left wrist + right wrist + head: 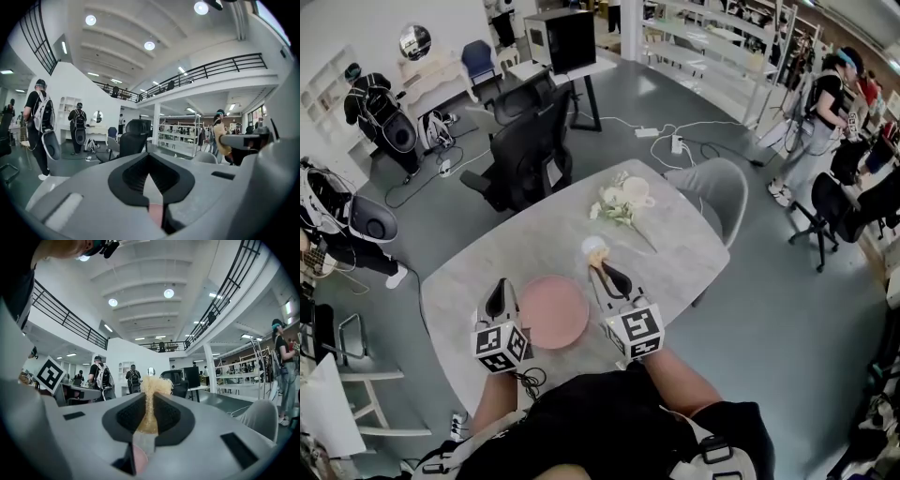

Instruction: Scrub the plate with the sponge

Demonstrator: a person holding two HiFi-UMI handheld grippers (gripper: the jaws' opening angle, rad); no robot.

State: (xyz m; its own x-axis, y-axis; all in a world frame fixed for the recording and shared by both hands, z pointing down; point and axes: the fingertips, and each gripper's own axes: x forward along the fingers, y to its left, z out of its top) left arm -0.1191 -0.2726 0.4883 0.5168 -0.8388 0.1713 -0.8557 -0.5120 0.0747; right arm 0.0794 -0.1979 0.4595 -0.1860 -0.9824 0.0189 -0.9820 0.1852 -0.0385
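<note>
A round pink plate (553, 311) lies on the grey table (675, 253), right in front of me. My left gripper (500, 287) hangs over the plate's left rim, and its jaws are shut with nothing between them. In the left gripper view the gripper (149, 158) points out level across the room, and a sliver of pink shows low behind the pads. My right gripper (603, 272) is just off the plate's upper right edge, shut on a pale yellow sponge (595, 249). In the right gripper view the sponge (151, 401) is squeezed thin between the pads (129, 416) and frays out past the tips.
A white cup and a bunch of pale flowers (621, 199) lie at the table's far end. A grey chair (719, 192) stands at its right corner, and a black office chair (530, 155) beyond the far edge. Several people stand around the room.
</note>
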